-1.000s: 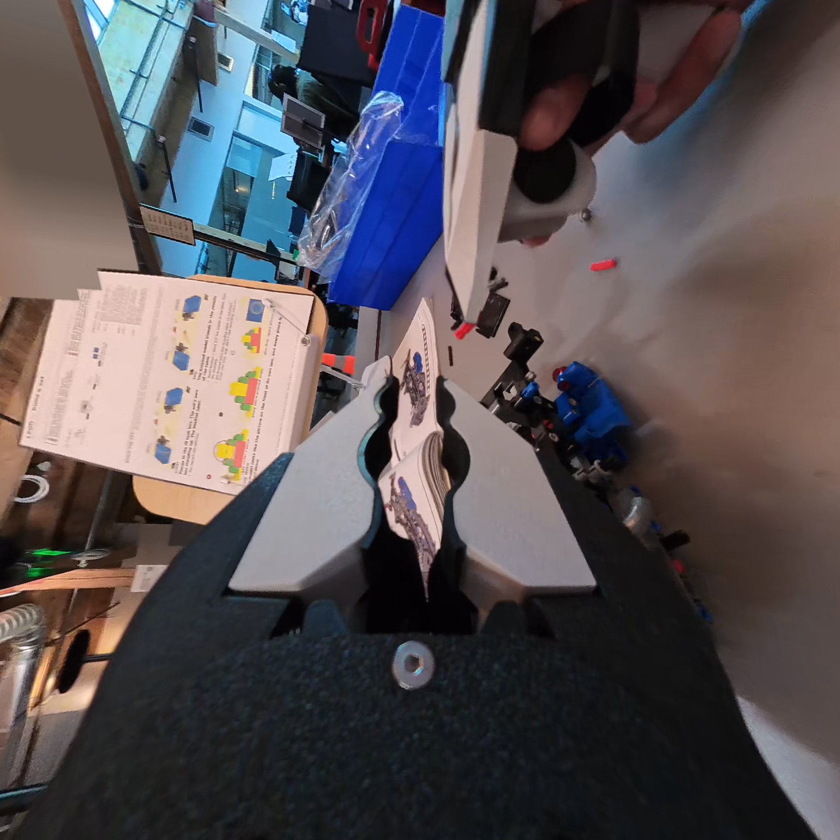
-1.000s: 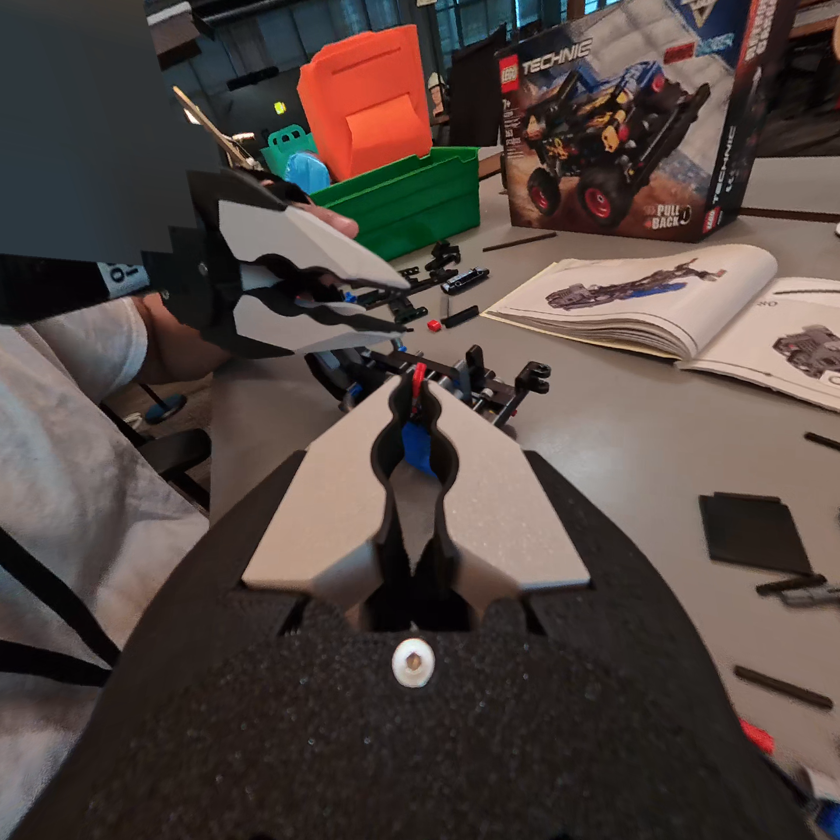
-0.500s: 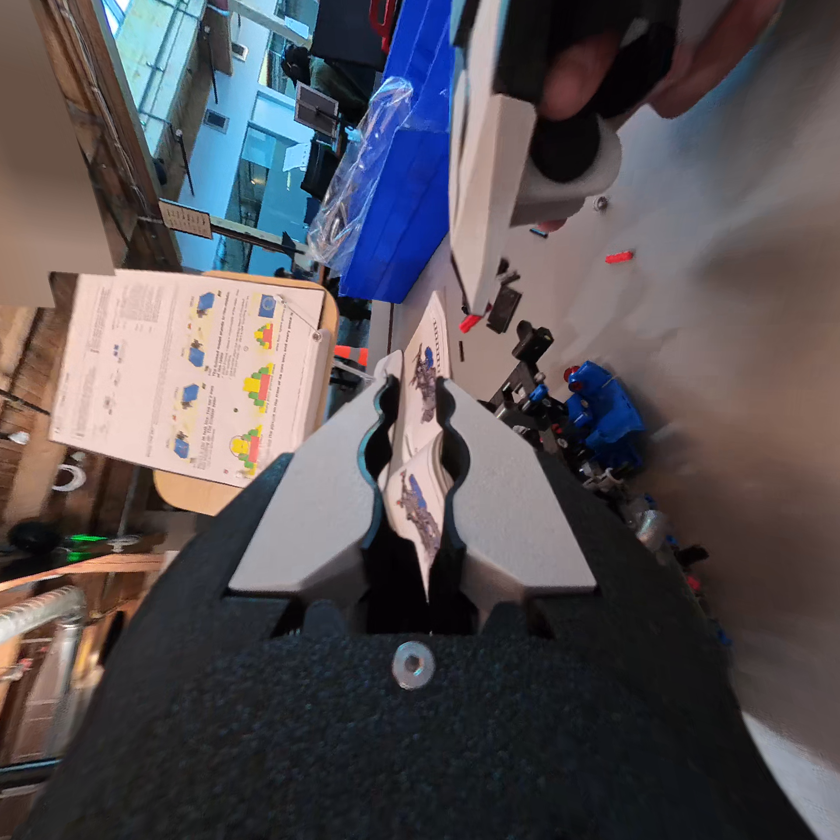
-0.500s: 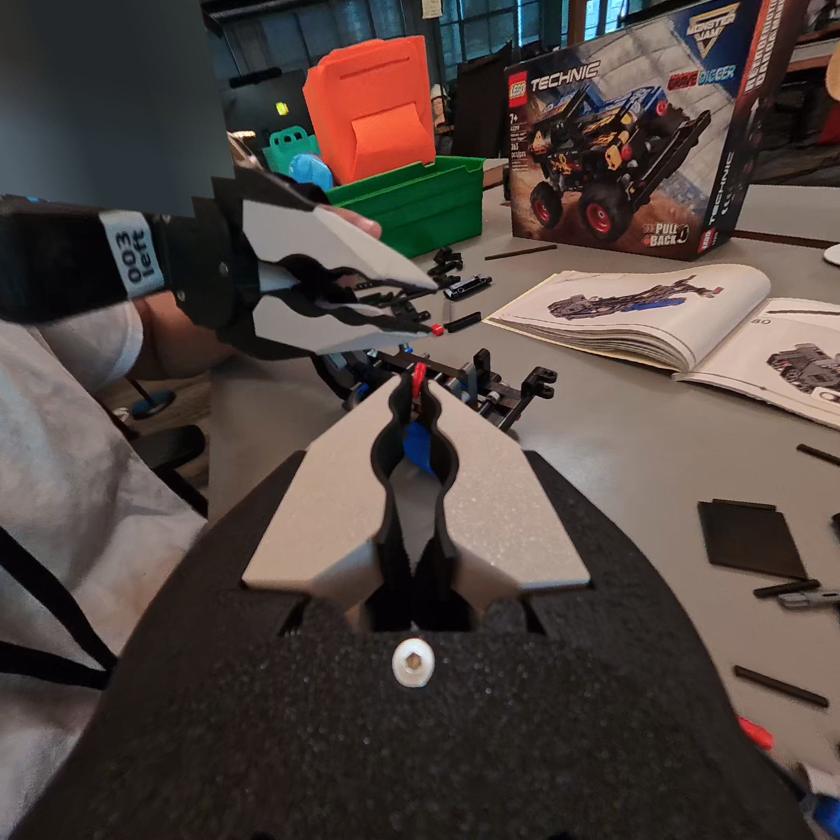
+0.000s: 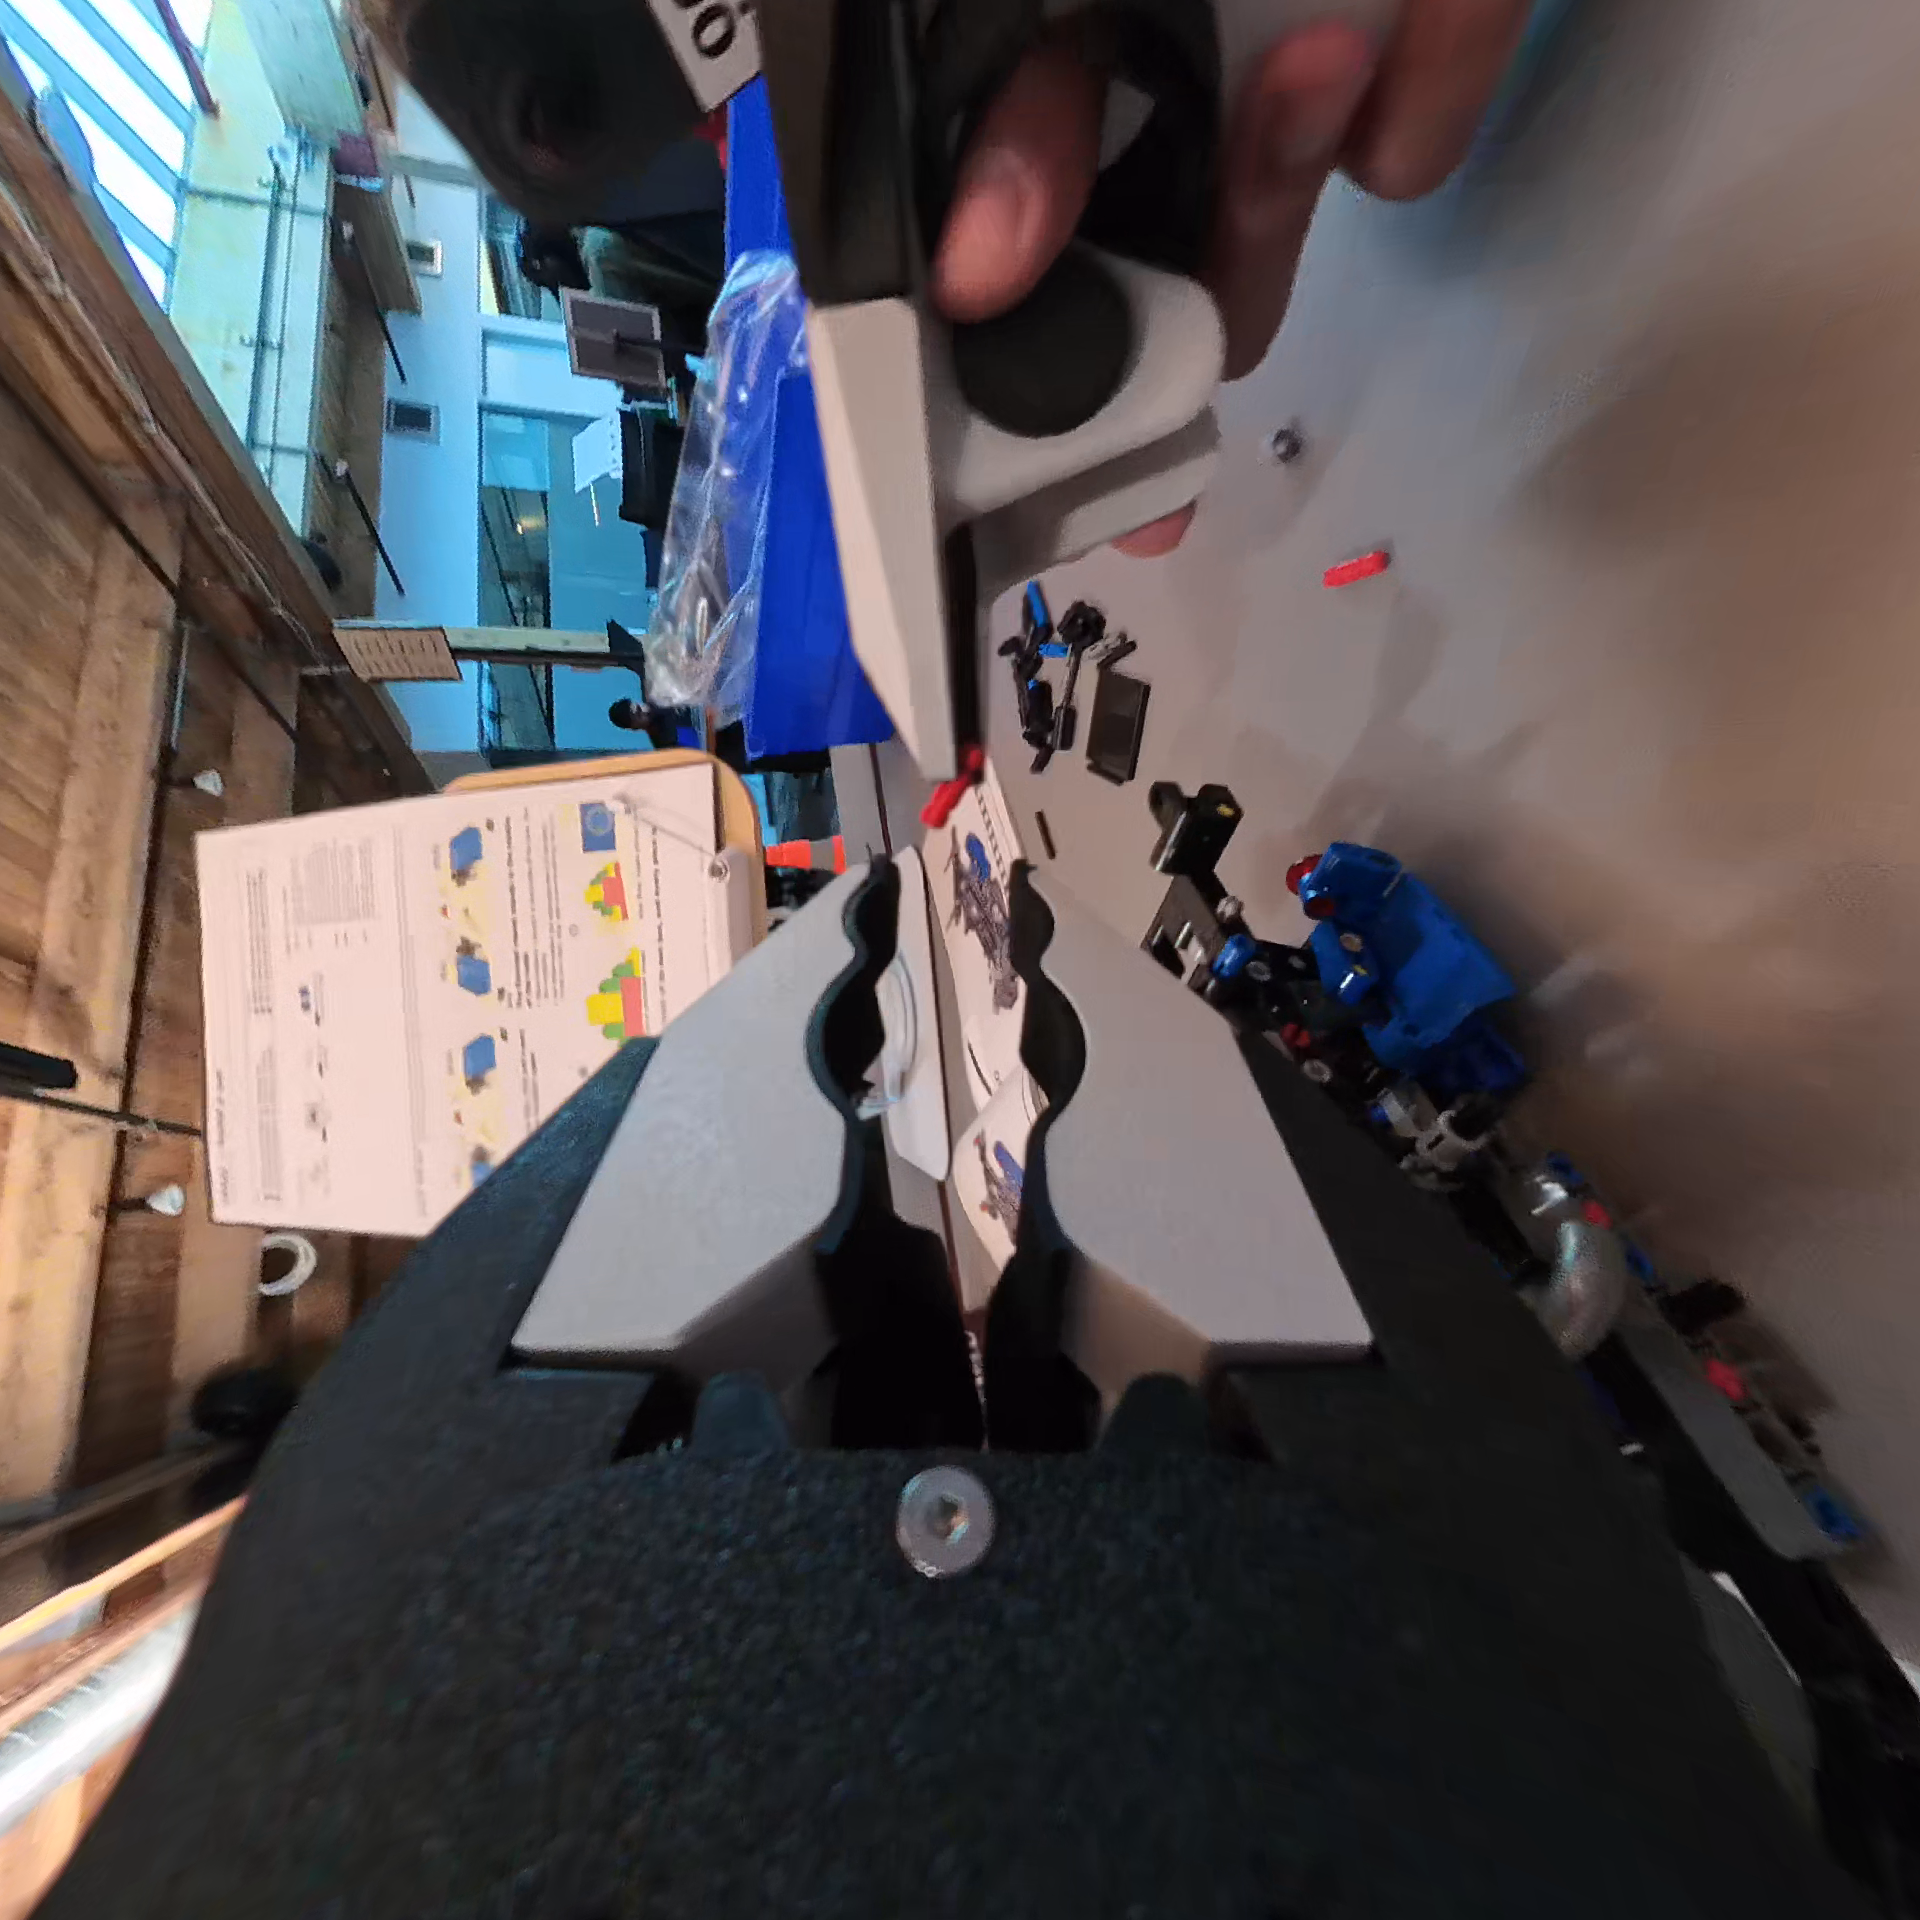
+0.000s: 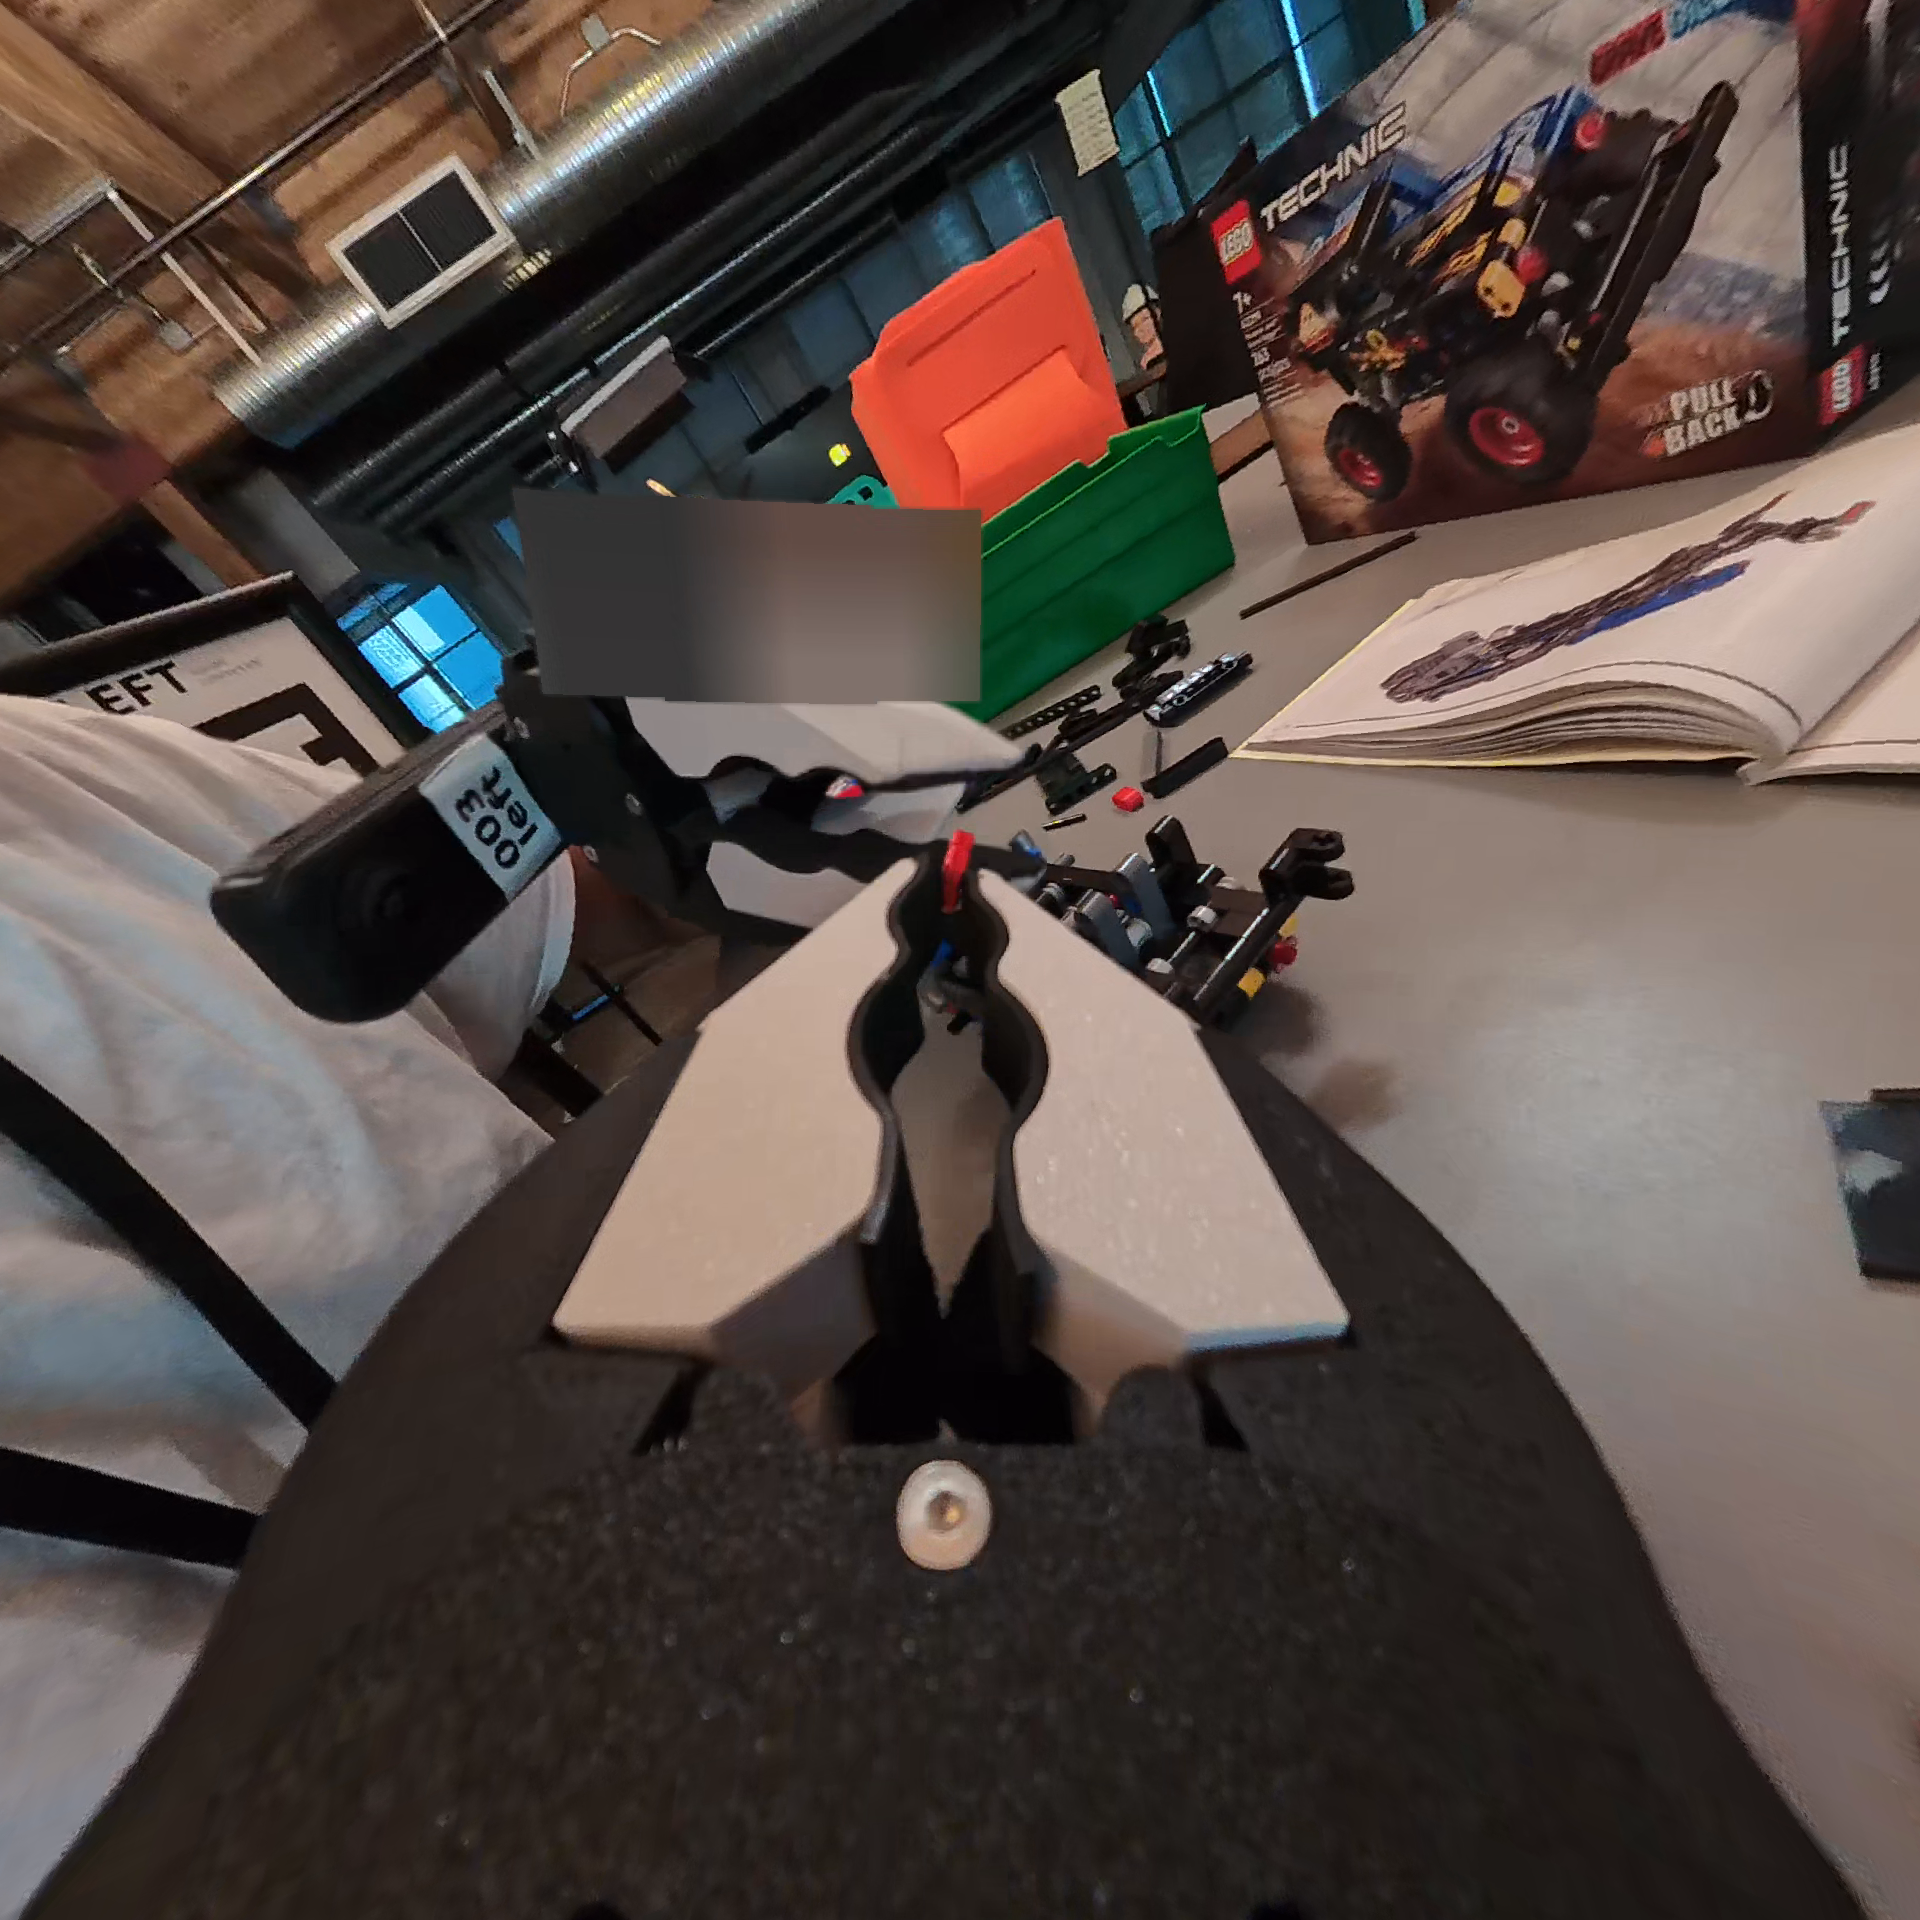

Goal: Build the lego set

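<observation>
On the smooth grey table (image 6: pixel 1558 1039) the knobbly black-and-blue Lego chassis (image 6: pixel 1195 925) lies half hidden behind the right gripper (image 6: pixel 951 883), pinching a slim red pin (image 6: pixel 953 864). The left gripper (image 5: pixel 940 883) gapes empty.

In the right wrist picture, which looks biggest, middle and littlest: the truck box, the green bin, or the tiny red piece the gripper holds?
1. Truck box, though part runs off the picture.
2. Green bin, clearly smaller, partly hidden by a blur patch.
3. Red piece, by far the littlest, pinched in the right gripper.
</observation>
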{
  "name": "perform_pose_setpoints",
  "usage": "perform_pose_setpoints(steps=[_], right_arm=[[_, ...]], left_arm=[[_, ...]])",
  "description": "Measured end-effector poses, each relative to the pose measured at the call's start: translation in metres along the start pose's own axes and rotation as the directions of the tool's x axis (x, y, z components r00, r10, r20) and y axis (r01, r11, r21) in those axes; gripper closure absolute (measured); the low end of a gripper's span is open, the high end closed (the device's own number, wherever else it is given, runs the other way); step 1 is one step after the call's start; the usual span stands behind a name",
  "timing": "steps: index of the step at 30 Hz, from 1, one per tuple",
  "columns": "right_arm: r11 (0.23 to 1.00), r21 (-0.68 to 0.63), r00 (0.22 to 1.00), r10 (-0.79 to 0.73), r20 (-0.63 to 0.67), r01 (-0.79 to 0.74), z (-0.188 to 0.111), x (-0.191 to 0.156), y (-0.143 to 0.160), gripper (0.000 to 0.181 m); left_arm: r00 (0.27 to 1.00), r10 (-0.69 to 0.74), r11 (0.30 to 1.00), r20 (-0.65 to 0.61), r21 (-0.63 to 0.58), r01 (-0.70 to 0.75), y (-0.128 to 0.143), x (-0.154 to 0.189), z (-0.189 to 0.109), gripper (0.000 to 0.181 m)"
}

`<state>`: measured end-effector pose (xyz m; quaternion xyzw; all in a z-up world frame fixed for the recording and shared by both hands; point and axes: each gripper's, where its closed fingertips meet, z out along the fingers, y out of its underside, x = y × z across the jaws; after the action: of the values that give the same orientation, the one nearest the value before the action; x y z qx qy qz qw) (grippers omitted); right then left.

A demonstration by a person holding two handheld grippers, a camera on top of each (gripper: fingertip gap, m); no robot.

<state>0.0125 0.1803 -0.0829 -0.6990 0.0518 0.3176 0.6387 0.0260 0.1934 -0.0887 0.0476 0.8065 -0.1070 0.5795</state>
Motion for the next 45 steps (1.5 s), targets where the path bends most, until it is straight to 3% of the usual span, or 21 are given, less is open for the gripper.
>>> perform_pose_setpoints(steps=[6, 11, 16, 22, 37, 42, 44, 45], right_arm=[[0.999, -0.023, 0.998, -0.047, -0.035, 0.046, -0.001, 0.003, 0.004, 0.179], [0.998, -0.025, 0.997, -0.060, -0.056, 0.059, -0.003, 0.005, 0.004, 0.179], [0.979, -0.023, 0.971, -0.202, -0.129, 0.201, -0.004, 0.006, -0.001, 0.170], [0.891, -0.098, 0.861, -0.453, -0.232, 0.443, -0.006, 0.007, -0.001, 0.170], [0.910, -0.109, 0.891, -0.414, -0.186, 0.400, -0.001, 0.005, 0.006, 0.178], [0.902, -0.192, 0.893, -0.419, -0.164, 0.387, -0.005, 0.013, -0.003, 0.178], [0.828, -0.341, 0.844, -0.516, -0.149, 0.446, -0.007, 0.026, -0.010, 0.178], [0.774, -0.412, 0.807, -0.574, -0.139, 0.480, -0.008, 0.034, -0.016, 0.178]], left_arm=[[0.998, 0.061, 0.998, -0.003, 0.028, -0.061, -0.013, 0.005, 0.003, 0.163], [0.999, 0.048, 0.998, -0.001, 0.037, -0.047, -0.014, 0.005, 0.004, 0.178], [0.996, -0.084, 0.996, -0.043, 0.040, 0.085, -0.012, 0.007, 0.006, 0.179], [0.951, -0.292, 0.951, -0.104, 0.072, 0.299, -0.011, 0.004, 0.004, 0.180], [0.937, -0.318, 0.940, -0.143, 0.085, 0.331, -0.016, 0.009, 0.003, 0.179], [0.820, -0.510, 0.839, -0.260, 0.058, 0.541, 0.008, -0.007, -0.005, 0.171], [0.717, -0.608, 0.749, -0.341, 0.052, 0.660, 0.029, -0.020, -0.007, 0.171], [0.624, -0.649, 0.693, -0.435, 0.000, 0.721, 0.039, -0.014, -0.006, 0.170]])
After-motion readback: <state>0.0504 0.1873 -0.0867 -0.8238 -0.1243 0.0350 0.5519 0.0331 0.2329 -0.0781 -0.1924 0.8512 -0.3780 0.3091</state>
